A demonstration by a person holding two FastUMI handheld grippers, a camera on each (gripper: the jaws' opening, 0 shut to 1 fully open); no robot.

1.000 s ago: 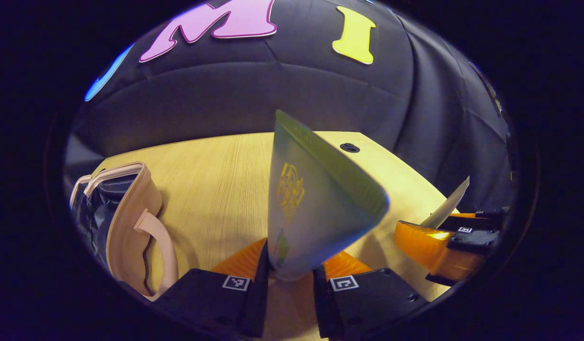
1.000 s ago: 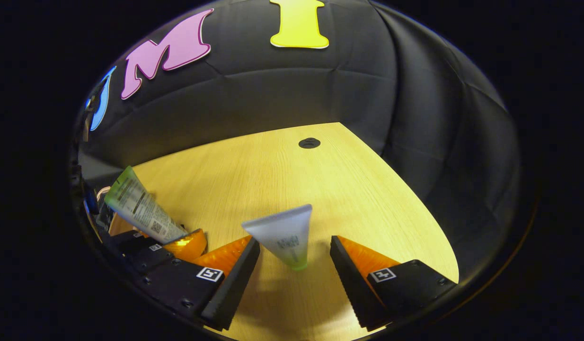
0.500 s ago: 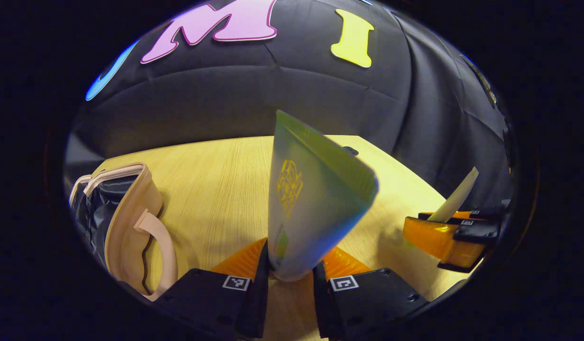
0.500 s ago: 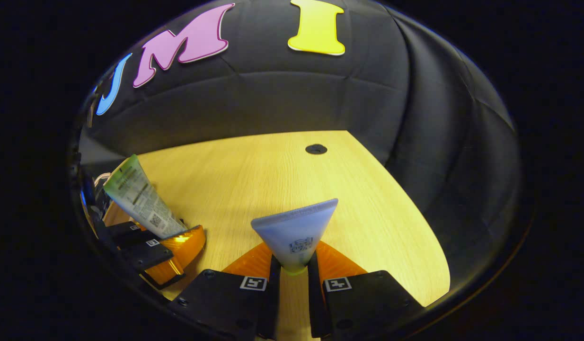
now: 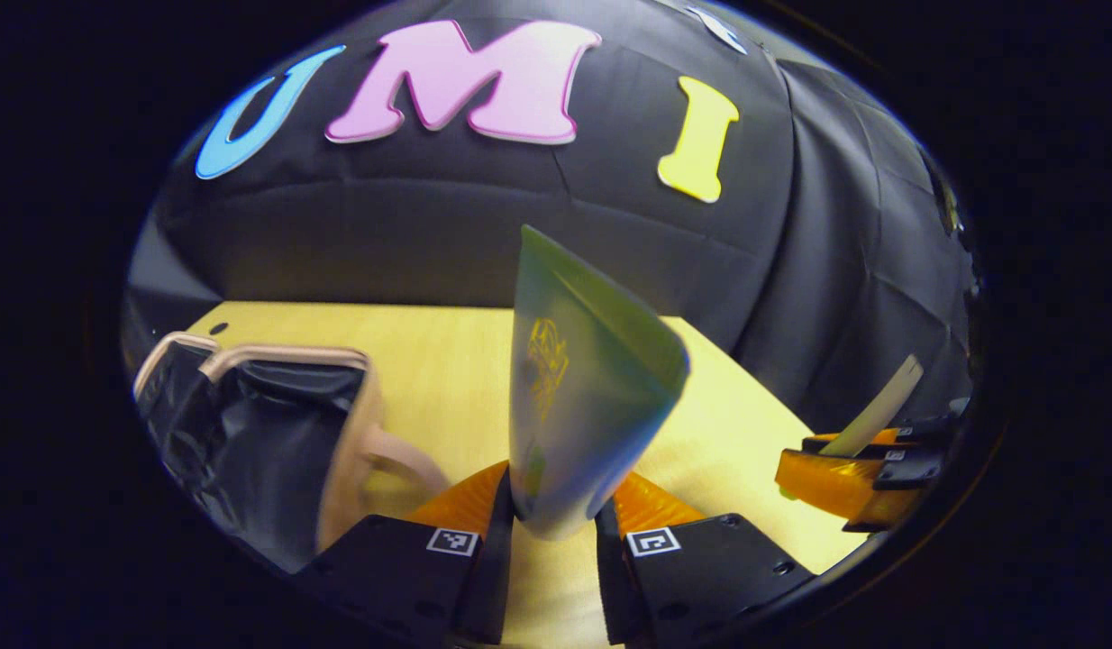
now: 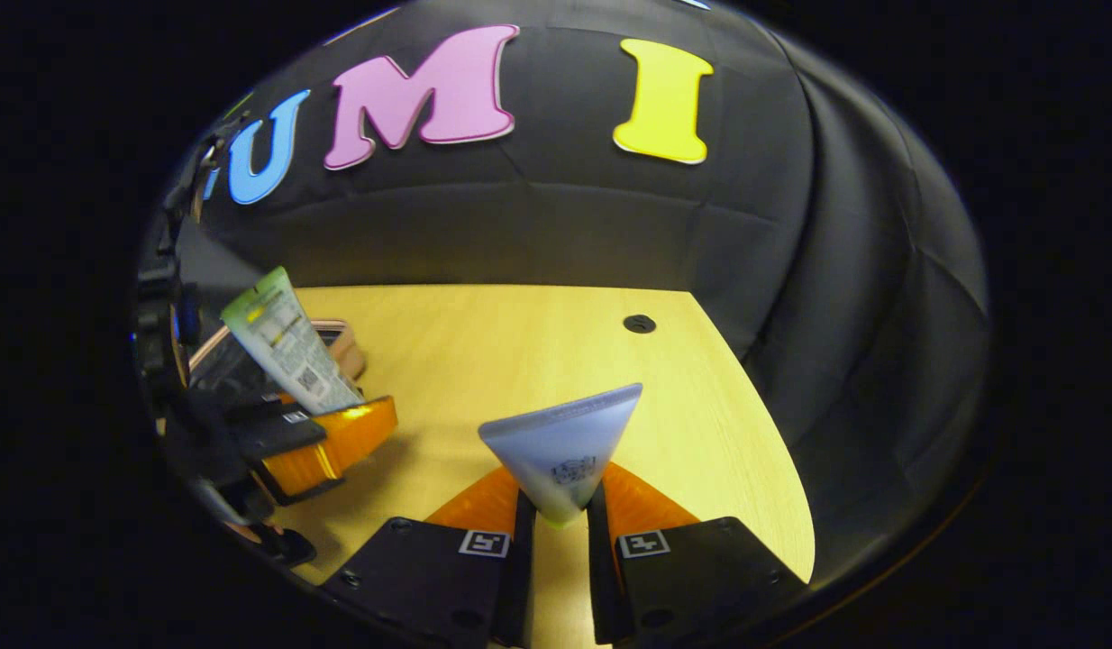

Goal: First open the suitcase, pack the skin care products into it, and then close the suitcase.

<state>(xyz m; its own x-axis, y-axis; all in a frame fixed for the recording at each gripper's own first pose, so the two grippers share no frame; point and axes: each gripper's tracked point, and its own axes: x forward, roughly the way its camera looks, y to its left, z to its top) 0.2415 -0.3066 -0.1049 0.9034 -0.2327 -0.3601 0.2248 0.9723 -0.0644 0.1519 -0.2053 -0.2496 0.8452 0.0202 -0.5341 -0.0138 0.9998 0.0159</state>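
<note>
The green tube (image 5: 578,397) stands nearly upright between the fingers of the left gripper (image 5: 551,532), which press on its narrow lower end from both sides. Its long axis runs up and slightly away, the flat crimped end on top, level with the booth wall behind. In the right gripper view the same tube (image 6: 290,347) leans up and to the left above the left gripper (image 6: 326,437).

The pale tube (image 6: 565,451) is clamped the same way in the right gripper (image 6: 556,527): narrow end down between both fingers, wide crimped edge up, long axis close to vertical. In the left gripper view it (image 5: 876,419) shows edge-on, tilted up to the right, above the right gripper (image 5: 858,478) near the table's right edge.

Compared with half a second ago, both tubes sit unchanged in their grips. The left gripper has swung toward the suitcase (image 5: 268,442), whose dark lined interior now opens wider to its camera. Both cameras have tipped upward, so more wall and less table (image 6: 520,342) shows.

The suitcase lies open at the table's left side, pink rim and handle facing the left gripper. Both grippers hang above the table, well apart, the left nearer the suitcase. A dark round hole (image 6: 639,324) marks the table's far right part.
</note>
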